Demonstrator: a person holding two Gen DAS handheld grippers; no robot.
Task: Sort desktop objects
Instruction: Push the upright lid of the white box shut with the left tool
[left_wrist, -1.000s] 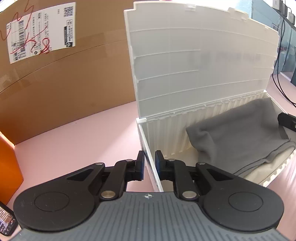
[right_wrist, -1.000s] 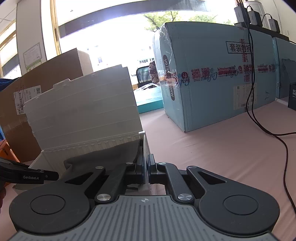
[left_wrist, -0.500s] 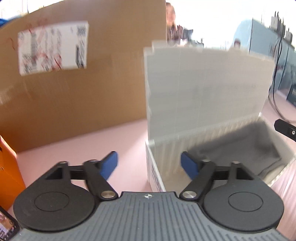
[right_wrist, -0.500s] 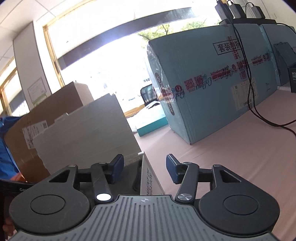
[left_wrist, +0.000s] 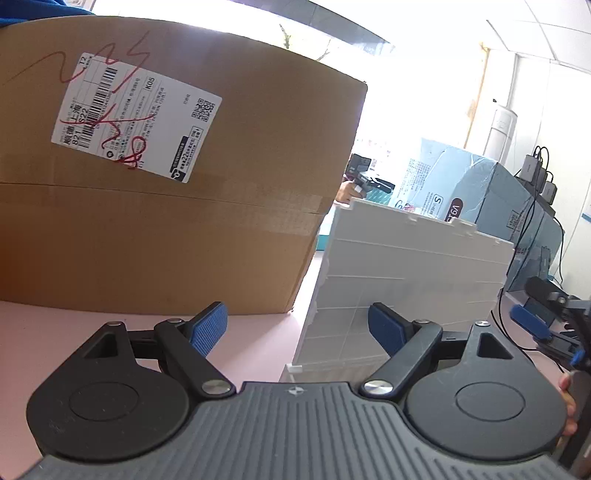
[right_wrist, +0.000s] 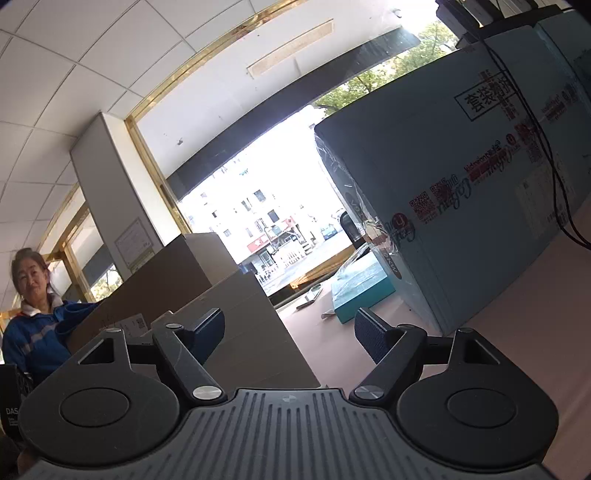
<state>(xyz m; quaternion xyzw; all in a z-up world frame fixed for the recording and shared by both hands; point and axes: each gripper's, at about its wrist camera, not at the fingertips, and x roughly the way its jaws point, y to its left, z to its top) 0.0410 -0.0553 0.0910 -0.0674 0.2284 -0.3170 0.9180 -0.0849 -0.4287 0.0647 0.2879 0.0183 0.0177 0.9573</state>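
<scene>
The white storage box (left_wrist: 406, 288) stands on the pink desk with its ribbed lid upright; its inside is hidden from here. My left gripper (left_wrist: 297, 328) hovers open just in front of the box's left corner, holding nothing. The right gripper (left_wrist: 535, 325) shows at the right edge of the left wrist view, its blue pad raised beside the box. In the right wrist view the right gripper (right_wrist: 290, 336) is open and empty, tilted upward, with the shaded lid of the white box (right_wrist: 236, 332) behind its left finger.
A large cardboard box (left_wrist: 166, 203) with a shipping label fills the left behind the desk. A big light-blue carton (right_wrist: 461, 203) and a flat teal box (right_wrist: 360, 288) sit to the right, with black cables (right_wrist: 554, 166) hanging over the carton. A person in a blue jacket (right_wrist: 33, 325) stands at far left.
Both grippers went from shut on the white box's walls to wide open, then rose and tilted upward. The grey cloth inside the box has dropped out of sight.
</scene>
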